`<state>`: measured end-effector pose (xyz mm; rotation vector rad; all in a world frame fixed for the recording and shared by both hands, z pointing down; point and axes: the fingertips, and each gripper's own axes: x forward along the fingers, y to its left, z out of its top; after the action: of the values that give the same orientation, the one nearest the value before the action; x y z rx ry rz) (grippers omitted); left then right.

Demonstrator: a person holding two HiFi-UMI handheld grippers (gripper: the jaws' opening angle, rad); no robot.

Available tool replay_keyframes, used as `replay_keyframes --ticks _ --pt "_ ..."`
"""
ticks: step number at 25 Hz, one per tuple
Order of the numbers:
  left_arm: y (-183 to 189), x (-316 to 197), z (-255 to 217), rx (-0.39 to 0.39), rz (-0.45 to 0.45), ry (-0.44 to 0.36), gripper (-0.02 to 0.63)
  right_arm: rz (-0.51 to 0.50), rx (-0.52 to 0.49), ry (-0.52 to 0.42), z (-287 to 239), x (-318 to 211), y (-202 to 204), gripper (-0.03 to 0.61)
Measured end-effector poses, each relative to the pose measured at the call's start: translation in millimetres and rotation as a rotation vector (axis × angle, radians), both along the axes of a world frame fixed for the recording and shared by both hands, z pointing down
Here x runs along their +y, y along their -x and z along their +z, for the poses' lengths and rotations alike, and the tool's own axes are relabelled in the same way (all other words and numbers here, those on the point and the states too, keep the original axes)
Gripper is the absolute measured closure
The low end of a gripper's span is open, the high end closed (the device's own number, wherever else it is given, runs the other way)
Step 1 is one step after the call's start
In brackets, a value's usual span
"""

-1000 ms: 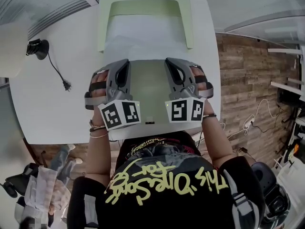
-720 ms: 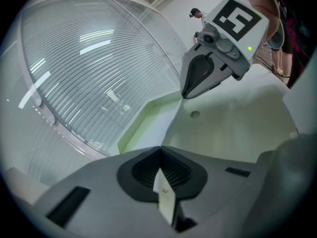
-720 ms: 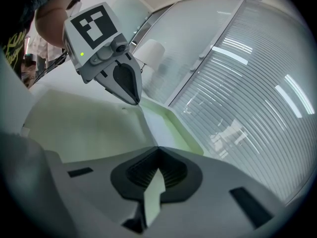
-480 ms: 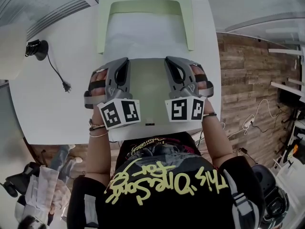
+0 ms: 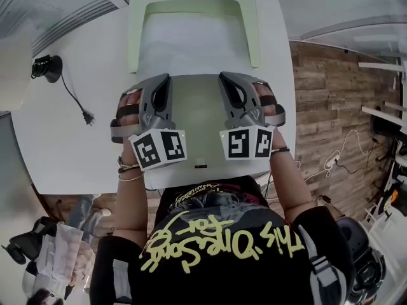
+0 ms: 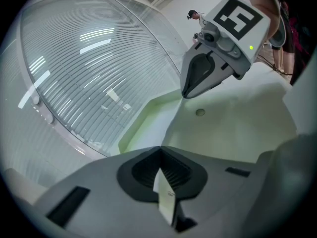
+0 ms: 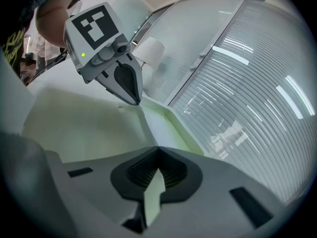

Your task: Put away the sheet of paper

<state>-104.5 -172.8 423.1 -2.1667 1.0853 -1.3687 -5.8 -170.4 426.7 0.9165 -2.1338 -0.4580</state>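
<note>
my left gripper (image 5: 166,81) and right gripper (image 5: 224,79) both pinch opposite edges of the sheet of paper (image 5: 198,122) — the green tray (image 5: 135,37) lies straight ahead, lengthwise; neither hand is nearer.

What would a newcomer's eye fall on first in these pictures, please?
First come the two grippers in the middle of the head view. The left gripper and the right gripper are each shut on a side edge of the sheet of paper, held over the white table. Just beyond them, the sheet's far end appears to reach into a pale green tray.
</note>
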Motion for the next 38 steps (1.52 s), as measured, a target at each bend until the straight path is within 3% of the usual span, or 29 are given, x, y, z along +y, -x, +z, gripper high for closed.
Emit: replay_keyframes --ticks 24,38 --pt "1.3 -19.1 -2.6 -0.020 -0.002 -0.013 0.607 -0.009 0.040 -0.031 -6.3 -23.0 2.3 0.572" --pt "3.7 -29.7 -2.9 -0.083 -0.006 -0.033 0.607 -0.023 0.086 -0.035 -9.4 -35.7 7.2 0.572"
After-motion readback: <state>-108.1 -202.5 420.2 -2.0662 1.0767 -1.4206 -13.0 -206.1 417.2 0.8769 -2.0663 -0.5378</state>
